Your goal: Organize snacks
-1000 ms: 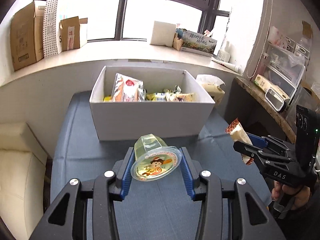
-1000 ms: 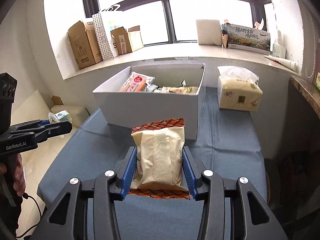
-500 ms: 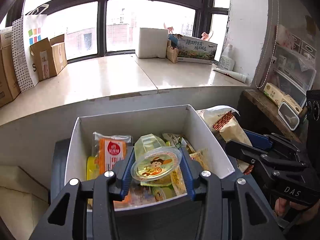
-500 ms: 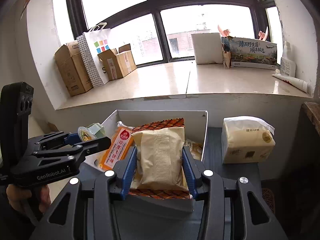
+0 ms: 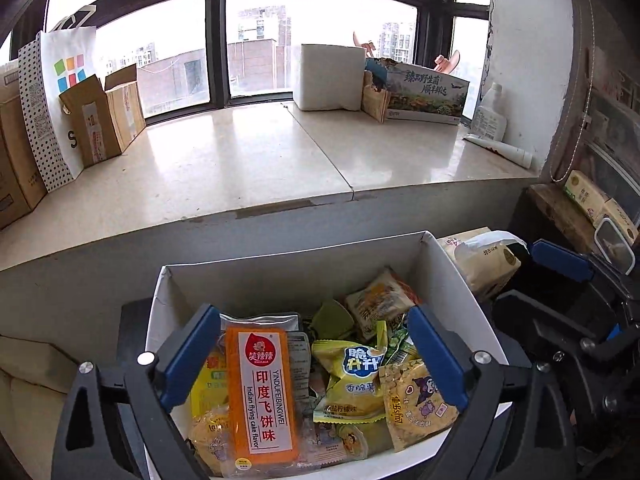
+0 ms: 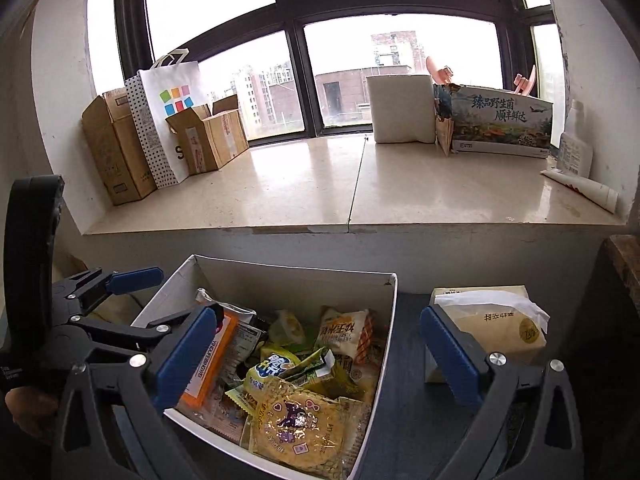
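A white box (image 5: 456, 276) full of snack packets sits below both grippers; it also shows in the right wrist view (image 6: 390, 312). An orange flying-cake packet (image 5: 260, 392) lies at its left, and a jelly cup (image 5: 350, 442) lies among the packets near the front. A yellow round-cake packet (image 6: 298, 424) lies at the front right. My left gripper (image 5: 312, 356) is open and empty above the box. My right gripper (image 6: 320, 360) is open and empty over the box's right side.
A tissue pack (image 6: 492, 328) stands on the dark table (image 6: 408, 420) right of the box. A wide stone windowsill (image 5: 240, 164) behind holds cardboard boxes (image 5: 104, 120), a paper bag and a printed carton (image 6: 500, 124).
Both grippers moved forward over the box and opened. The jelly cup left the left gripper and the beige packet left the right gripper; both now lie in the box.
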`<state>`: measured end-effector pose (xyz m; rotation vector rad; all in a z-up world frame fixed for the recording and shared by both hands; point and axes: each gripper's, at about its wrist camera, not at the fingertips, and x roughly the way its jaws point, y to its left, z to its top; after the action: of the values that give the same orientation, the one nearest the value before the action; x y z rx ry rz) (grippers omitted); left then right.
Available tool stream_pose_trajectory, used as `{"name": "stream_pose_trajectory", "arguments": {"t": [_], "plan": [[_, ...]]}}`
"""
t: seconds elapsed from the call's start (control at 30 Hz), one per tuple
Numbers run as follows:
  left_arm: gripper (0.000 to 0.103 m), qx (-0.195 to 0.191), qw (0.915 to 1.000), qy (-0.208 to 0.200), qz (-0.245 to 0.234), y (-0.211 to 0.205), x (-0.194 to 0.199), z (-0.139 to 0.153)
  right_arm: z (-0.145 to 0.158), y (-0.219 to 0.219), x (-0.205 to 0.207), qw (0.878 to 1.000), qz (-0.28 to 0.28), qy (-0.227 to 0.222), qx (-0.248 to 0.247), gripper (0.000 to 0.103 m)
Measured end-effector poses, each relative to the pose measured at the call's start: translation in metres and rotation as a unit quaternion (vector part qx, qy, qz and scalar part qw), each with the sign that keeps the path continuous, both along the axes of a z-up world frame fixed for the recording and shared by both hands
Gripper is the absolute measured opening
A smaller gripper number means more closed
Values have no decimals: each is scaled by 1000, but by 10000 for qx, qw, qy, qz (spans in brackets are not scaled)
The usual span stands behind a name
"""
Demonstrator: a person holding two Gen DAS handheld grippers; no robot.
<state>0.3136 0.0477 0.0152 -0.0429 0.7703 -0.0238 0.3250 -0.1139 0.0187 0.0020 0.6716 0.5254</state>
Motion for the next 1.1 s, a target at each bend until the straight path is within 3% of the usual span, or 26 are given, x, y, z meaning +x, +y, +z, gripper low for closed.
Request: {"name": "stream_pose_trajectory", "arguments": {"t": [0.13,0.23,0.37,0.53,0.63,0.87,1.0,1.1], "plan": [[97,79,9999,-59,81,1,-10,6,1,0,-7,10000,-24,8,-15,103],[97,-10,9995,-322,23,2,-30,22,7,0,-18,9998,-80,-151,-92,103],[98,-7,9964,-838,94,5,-79,48,20,-2,-42,9992,-53,-380,-94,103],[103,325,9875,-1506,321,4,-153,76,42,-3,-87,9963,91,-825,-204,103],[103,582,9840,-1524,720,4,-190,82,55,-3,-114,9955,283,-889,-184,103],[103,-179,9894,-1261,697,16,-253,85,78,-14,-182,9929,426,-1107,-82,103],[103,-54,9900,-1180,768,12,-281,84,75,-21,-212,9946,519,-904,-13,103],[103,265,9916,-1076,671,0,-301,74,63,-24,-234,9960,391,-787,-183,103]]}}
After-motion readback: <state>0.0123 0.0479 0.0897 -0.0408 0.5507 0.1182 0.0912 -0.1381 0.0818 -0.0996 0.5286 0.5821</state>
